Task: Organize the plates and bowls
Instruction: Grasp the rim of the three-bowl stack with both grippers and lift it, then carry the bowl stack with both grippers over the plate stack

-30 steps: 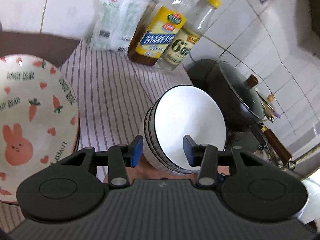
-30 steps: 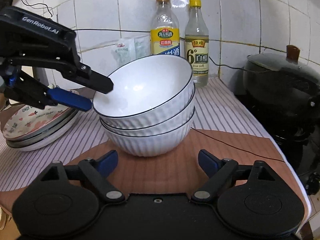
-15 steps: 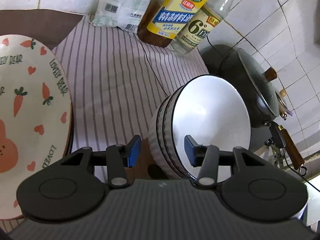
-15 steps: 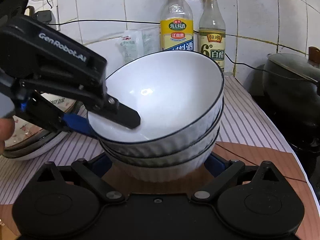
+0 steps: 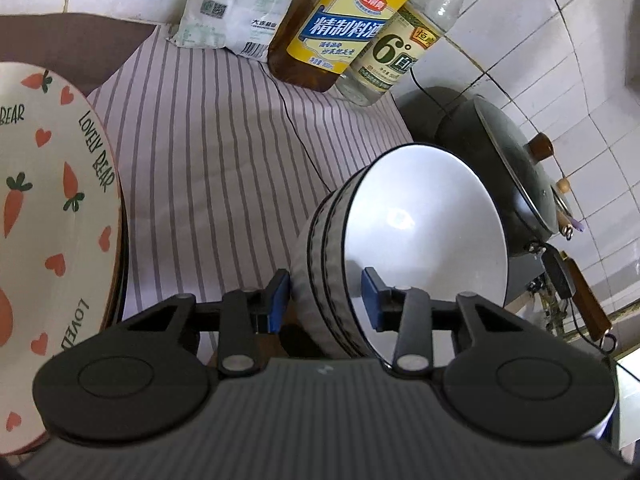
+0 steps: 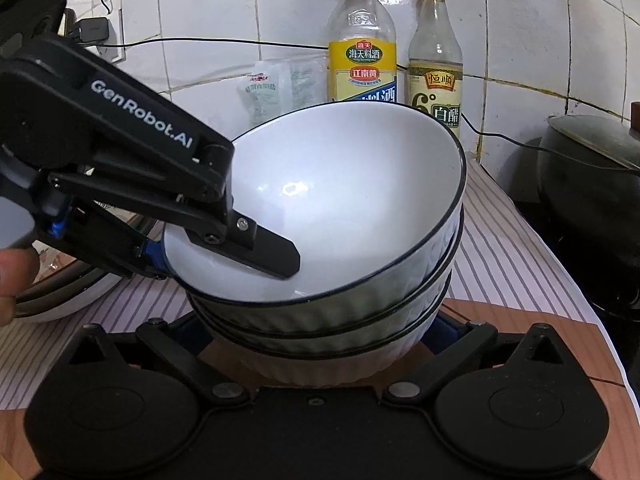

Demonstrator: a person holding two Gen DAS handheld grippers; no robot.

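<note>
At 9 o'clock in the left wrist view lies a stack of plates (image 5: 52,216), the top one glossy cream with carrots, hearts and "LOVELY BEAR" lettering. It rests on a purple-striped cloth (image 5: 208,152). The left gripper (image 5: 324,300) straddles the rim of the top bowl (image 5: 424,240), a smooth white bowl with a thin black edge and ribbed outside; its fingers are apart, one blue pad outside the wall, one inside. At 12 o'clock stand a yellow-labelled cooking wine bottle (image 5: 352,24) and a vinegar bottle (image 5: 404,52) marked "6°". At 3 o'clock sits a dark lidded wok (image 5: 512,176).

Only the right wrist view shows "GenRobot.AI" on the left gripper (image 6: 224,256) and three nested bowls (image 6: 340,320) between the spread fingers of the right gripper (image 6: 320,332), whose tips are hidden.
</note>
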